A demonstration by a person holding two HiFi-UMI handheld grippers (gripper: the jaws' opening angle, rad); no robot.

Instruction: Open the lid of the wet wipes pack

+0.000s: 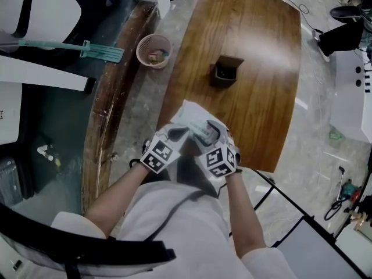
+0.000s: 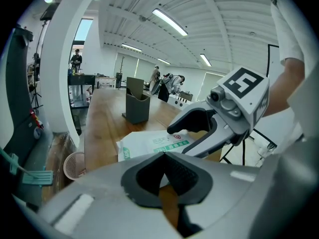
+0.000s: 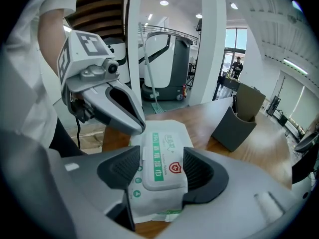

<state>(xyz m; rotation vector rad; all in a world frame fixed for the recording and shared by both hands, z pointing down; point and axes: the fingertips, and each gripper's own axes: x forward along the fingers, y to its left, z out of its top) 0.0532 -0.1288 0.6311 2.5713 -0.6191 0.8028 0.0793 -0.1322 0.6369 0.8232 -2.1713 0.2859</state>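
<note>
The wet wipes pack (image 1: 195, 121) lies flat near the front edge of the wooden table (image 1: 256, 51). It is white, with a lid (image 3: 160, 159) bearing a green strip and a red shield. My right gripper (image 3: 159, 171) is open and straddles the lid, one pad on each side of it. My left gripper (image 1: 178, 134) comes in from the left. Its tips (image 3: 138, 128) meet at the pack's far left corner, and I see nothing between them. In the left gripper view the pack (image 2: 149, 146) lies just beyond the left gripper (image 2: 164, 156), and the right gripper (image 2: 182, 141) spreads its fingers over the pack.
A dark open holder box (image 1: 225, 71) stands mid-table beyond the pack. A pink wastebasket (image 1: 154, 50) and a teal mop (image 1: 87, 50) are on the floor to the left. The table's front edge is right below the grippers. White machines stand around the room.
</note>
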